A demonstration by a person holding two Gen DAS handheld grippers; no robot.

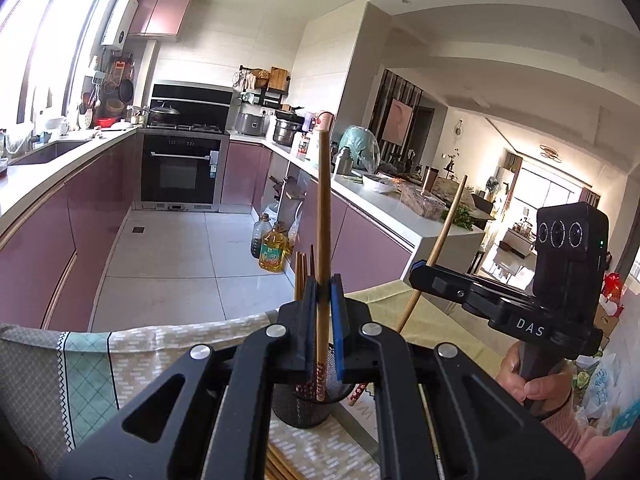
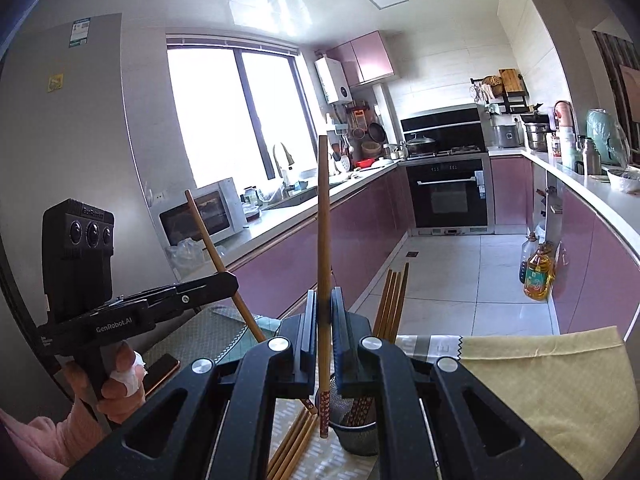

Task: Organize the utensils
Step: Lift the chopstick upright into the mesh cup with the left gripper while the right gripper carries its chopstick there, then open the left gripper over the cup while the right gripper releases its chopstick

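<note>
My left gripper [image 1: 324, 292] is shut on a wooden chopstick [image 1: 323, 208] that stands nearly upright. Its patterned lower end hangs over the black mesh holder [image 1: 304, 408]. Several chopsticks [image 1: 302, 274] stand in that holder. My right gripper [image 2: 324, 312] is shut on another upright chopstick [image 2: 324, 232], whose patterned tip hangs by the left rim of the holder [image 2: 356, 436]. In the left wrist view, the right gripper [image 1: 418, 270] appears at the right with its chopstick [image 1: 446, 236] slanted. In the right wrist view, the left gripper [image 2: 233, 280] appears at the left with its chopstick [image 2: 214, 244] slanted.
Loose chopsticks [image 2: 292, 446] lie on the patterned tablecloth [image 1: 160, 344] beside the holder. A yellow cloth [image 2: 540, 380] covers the table's right part. A phone [image 2: 160, 368] lies at the left. Beyond the table are the kitchen floor, pink cabinets and an oil bottle [image 1: 273, 252].
</note>
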